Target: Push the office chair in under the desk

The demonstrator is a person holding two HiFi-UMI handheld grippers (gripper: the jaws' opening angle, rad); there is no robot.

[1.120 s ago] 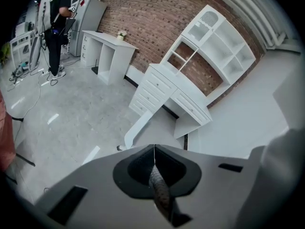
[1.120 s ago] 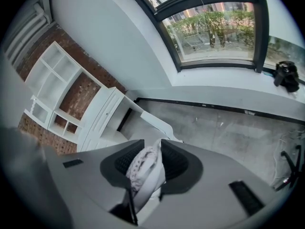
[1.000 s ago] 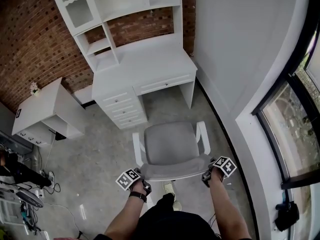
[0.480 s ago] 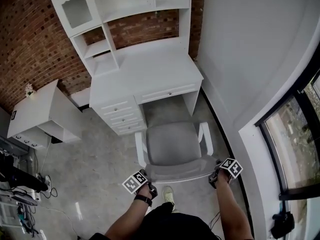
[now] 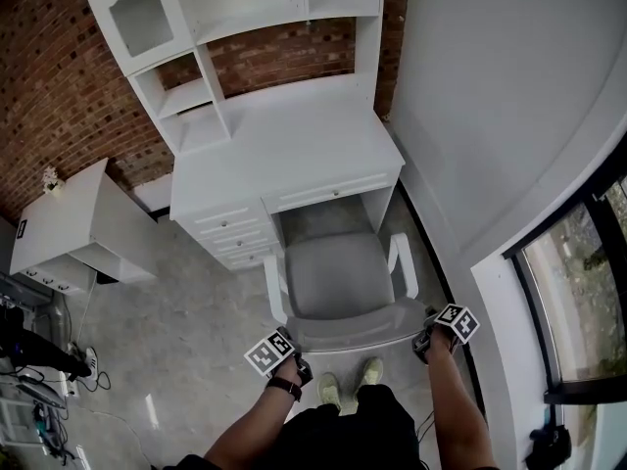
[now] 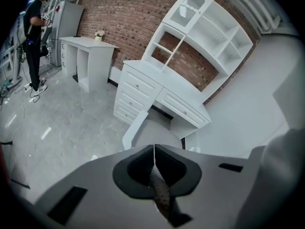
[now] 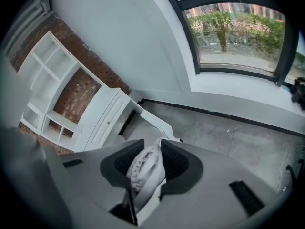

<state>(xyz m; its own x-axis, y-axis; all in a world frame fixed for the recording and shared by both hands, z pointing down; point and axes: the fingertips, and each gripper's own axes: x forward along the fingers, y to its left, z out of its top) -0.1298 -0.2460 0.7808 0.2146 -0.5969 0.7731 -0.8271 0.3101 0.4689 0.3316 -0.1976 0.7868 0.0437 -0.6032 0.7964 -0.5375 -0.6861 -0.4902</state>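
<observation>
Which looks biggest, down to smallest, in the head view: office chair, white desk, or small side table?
Largest: white desk, by far.
Then office chair.
Last: small side table, slightly smaller, but farther from the camera, so unsure.

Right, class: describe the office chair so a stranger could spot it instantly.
Against the brick wall stands a white desk with a shelf hutch. In front of its knee opening is the office chair: the only grey-seated piece, with white armrests.

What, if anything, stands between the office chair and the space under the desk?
Nothing visible: the office chair faces the open knee space of the desk, between its drawers and side panel, bare floor only.
</observation>
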